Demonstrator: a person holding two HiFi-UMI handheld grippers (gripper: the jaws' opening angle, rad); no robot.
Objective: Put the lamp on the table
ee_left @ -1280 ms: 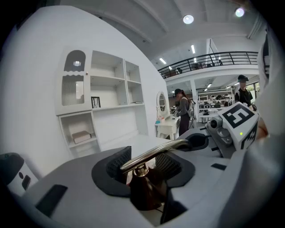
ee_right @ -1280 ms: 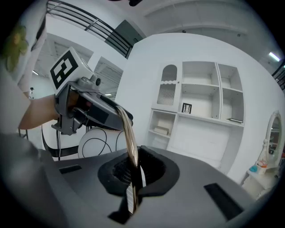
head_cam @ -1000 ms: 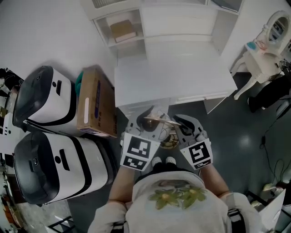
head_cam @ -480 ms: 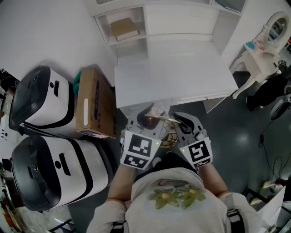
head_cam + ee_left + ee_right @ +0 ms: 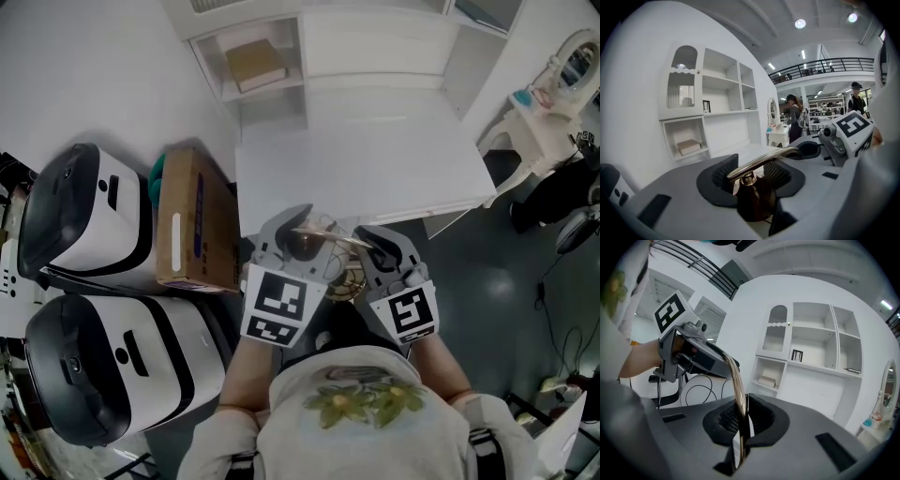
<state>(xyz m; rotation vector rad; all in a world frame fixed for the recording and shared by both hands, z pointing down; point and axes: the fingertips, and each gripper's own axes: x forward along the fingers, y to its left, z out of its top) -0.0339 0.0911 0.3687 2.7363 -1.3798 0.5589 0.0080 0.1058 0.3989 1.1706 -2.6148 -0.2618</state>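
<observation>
Lamp [image 5: 306, 246], dark body clamped in left gripper [image 5: 752, 177], brass arm in right gripper [image 5: 740, 422], table [image 5: 375, 159] just ahead.

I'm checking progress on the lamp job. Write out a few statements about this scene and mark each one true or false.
1. The lamp already stands on the white table. False: both grippers hold it up in front of the table's near edge, and it is not set down.
2. The left gripper is shut on the lamp's dark brown body. True.
3. The right gripper is open and empty. False: its jaws are shut on the lamp's brass arm.
4. A cardboard box stands to the left of the table. True.
</observation>
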